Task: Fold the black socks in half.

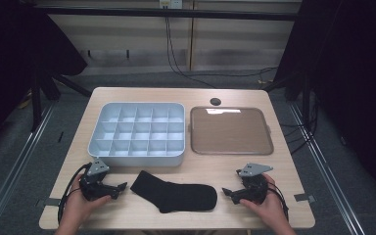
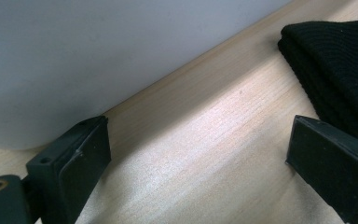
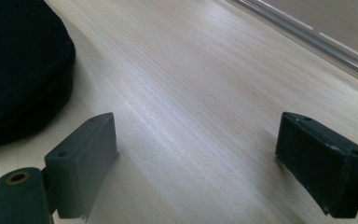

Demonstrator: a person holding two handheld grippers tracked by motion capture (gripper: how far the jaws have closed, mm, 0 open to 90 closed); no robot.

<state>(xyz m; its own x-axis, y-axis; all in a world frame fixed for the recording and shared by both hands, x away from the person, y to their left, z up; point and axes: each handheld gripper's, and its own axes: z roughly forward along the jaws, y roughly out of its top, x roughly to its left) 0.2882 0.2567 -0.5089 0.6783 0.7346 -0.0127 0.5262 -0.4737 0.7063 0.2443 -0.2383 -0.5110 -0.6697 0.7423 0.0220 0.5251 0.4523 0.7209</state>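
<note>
A black knitted sock [image 1: 174, 194] lies flat on the pale wooden table [image 1: 284, 161], near its front edge, between the two hand-held grippers and touching neither. The left gripper [image 1: 120, 187] rests low at the table just left of the sock's cuff end; its jaws stand spread with bare wood between them, and the left gripper view shows the ribbed cuff [image 2: 338, 70] just beyond the right-hand jaw. The right gripper [image 1: 226, 192] sits just right of the sock's toe end, jaws likewise spread wide over bare table — the rounded toe [image 3: 21, 65] lies off to the left in its own view. Behind the sock stands a light grey plastic organiser tray with many square compartments [image 1: 137, 159], and beside that a shallow brown square tray [image 1: 230, 130] — both apart from the grippers.
</note>
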